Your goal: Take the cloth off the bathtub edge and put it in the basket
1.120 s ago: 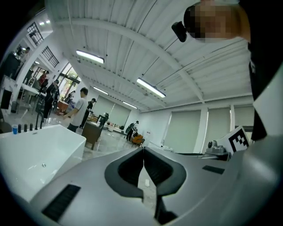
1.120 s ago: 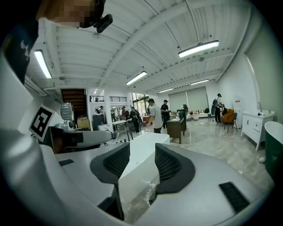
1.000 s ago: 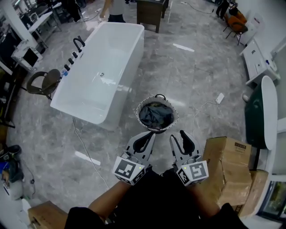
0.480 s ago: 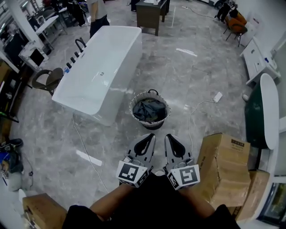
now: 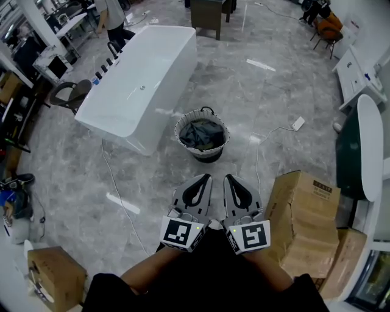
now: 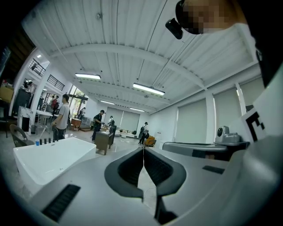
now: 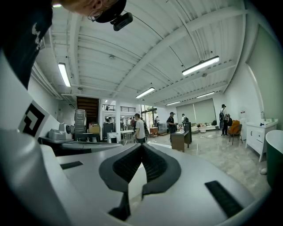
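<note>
floor (image 5: pixel 274 97): grey marble | right: cardboard boxes (image 5: pixel 301 213) | far end: dark desk (image 5: pixel 207 12) | ceiling (image 6: pixel 132 44): white, strip lights (image 6: pixel 148 89)

Bathtub (image 5: pixel 137 85): plain white.
Floor (image 5: pixel 268 91): grey marble, pale veining, glossy highlights.
Basket (image 5: pixel 177 133): light rim, dark base.
Cloth (image 5: pixel 203 133): dark grey-blue.
Left gripper (image 5: pixel 206 178), right gripper (image 5: pixel 227 178): light grey shells, black pads; cubes with black-and-white square markers.
Cardboard boxes (image 5: pixel 301 213): tan-brown.

Cloth (image 5: pixel 202 133) lies in basket (image 5: pixel 207 156). Basket stands on floor (image 5: pixel 262 103), just right of bathtub (image 5: pixel 137 85) near end. Cardboard boxes (image 5: pixel 303 219) sit apart, nearer and right of basket.
</note>
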### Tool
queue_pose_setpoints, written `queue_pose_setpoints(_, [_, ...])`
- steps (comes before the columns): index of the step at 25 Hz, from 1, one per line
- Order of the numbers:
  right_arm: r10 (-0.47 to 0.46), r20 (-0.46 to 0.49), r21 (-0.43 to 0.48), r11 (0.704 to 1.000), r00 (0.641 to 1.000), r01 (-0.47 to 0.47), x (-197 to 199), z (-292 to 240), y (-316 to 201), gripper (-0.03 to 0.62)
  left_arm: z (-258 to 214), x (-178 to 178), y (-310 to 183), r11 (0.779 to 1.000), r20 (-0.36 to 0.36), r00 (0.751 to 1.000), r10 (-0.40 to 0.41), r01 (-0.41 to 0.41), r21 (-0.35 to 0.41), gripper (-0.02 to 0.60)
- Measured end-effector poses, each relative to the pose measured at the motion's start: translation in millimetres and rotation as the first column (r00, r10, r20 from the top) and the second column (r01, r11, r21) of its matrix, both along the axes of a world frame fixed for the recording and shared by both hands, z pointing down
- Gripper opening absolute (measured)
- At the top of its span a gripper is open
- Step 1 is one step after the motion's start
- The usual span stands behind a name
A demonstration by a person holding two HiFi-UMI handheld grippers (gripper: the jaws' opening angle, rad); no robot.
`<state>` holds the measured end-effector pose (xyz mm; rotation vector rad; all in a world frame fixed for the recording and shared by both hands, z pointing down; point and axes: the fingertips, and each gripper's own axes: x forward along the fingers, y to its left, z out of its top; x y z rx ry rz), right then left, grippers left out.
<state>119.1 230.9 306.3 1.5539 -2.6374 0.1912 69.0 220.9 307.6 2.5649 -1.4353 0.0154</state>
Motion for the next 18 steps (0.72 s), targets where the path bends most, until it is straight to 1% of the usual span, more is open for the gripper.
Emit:
queue_pose_setpoints(5, [-0.009, 0.009, 0.004, 1.0, 1.0, 0.009, 13.3, 2.2, 14.2, 0.031, 4.4, 7.9, 14.7, 0.999, 0.068, 0.997, -0.029, 0.027, 0.028, 0.017])
queue_pose_setpoints(9, [-0.015, 0.014, 0.01, 1.0, 1.0, 0.015, 14.2, 2.4, 23.5, 0.03, 3.0, 11.6, 25.4, 0.998, 0.063, 0.997, -0.036, 0.033, 0.044, 0.017])
queue_pose_setpoints(11, [-0.024, 0.017, 0.007, 1.0, 1.0, 0.024, 12.8, 2.8, 30.1, 0.03, 3.0, 10.9, 31.9, 0.998, 0.073, 0.997, -0.039, 0.035, 0.046, 0.017])
queue_pose_setpoints(14, [-0.022, 0.025, 0.003, 1.0, 0.999, 0.022, 15.5, 5.4, 38.5, 0.029, -0.2, 14.6, 42.9, 0.997, 0.043, 0.998, -0.042, 0.039, 0.06, 0.017])
queue_pose_setpoints(18, [-0.008, 0.03, -0.012, 1.0, 1.0, 0.009, 21.8, 12.9, 44.3, 0.029, 3.8, 24.3, 54.7, 0.998, 0.083, 0.996, -0.013, 0.007, 0.068, 0.017])
